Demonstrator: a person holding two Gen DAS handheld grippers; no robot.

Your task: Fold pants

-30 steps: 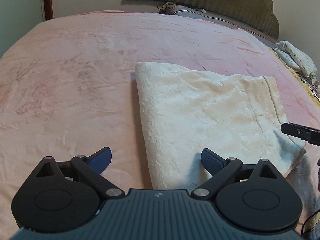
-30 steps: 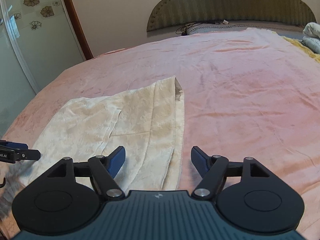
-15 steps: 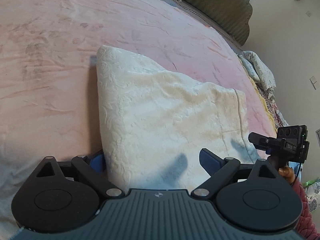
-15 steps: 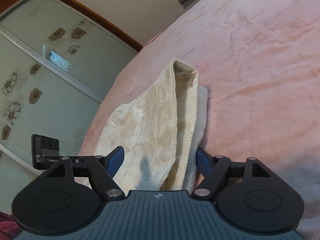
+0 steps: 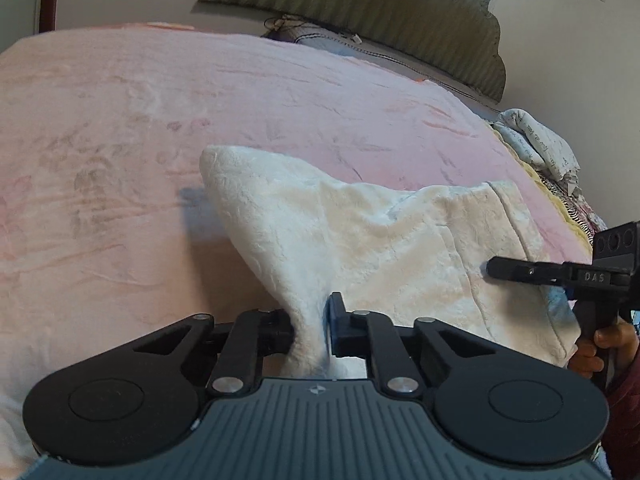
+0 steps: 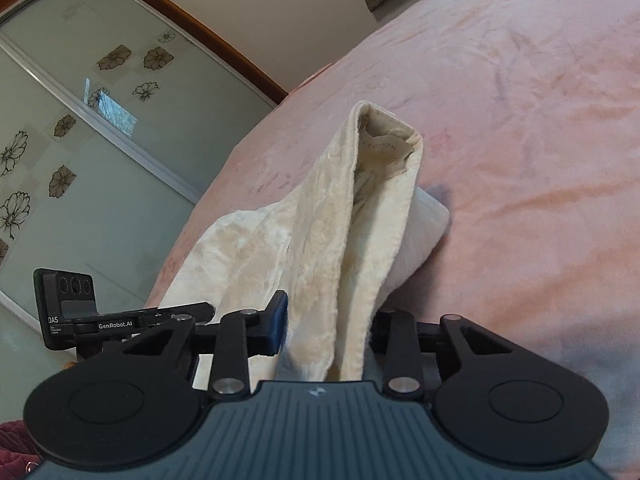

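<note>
Pink bed (image 5: 120,128) carries cream pants (image 5: 360,232), pinched by left tongs (image 5: 311,332) and right tongs (image 6: 326,328); only the right view shows the waistband label (image 6: 380,146).

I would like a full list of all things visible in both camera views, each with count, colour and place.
pants: one, cream-white, on the bed, near edge lifted
blanket: one, pink, covering the bed
headboard: one, olive, padded, at the far end of the bed
crumpled cloth: one pile, white with print, at the right edge of the bed
sliding door: one, pale grey with flower decals, left of the bed
left gripper: one, black with blue pads, closed on a near corner of the pants
right gripper: one, black with blue pads, closed on the other near corner
</note>
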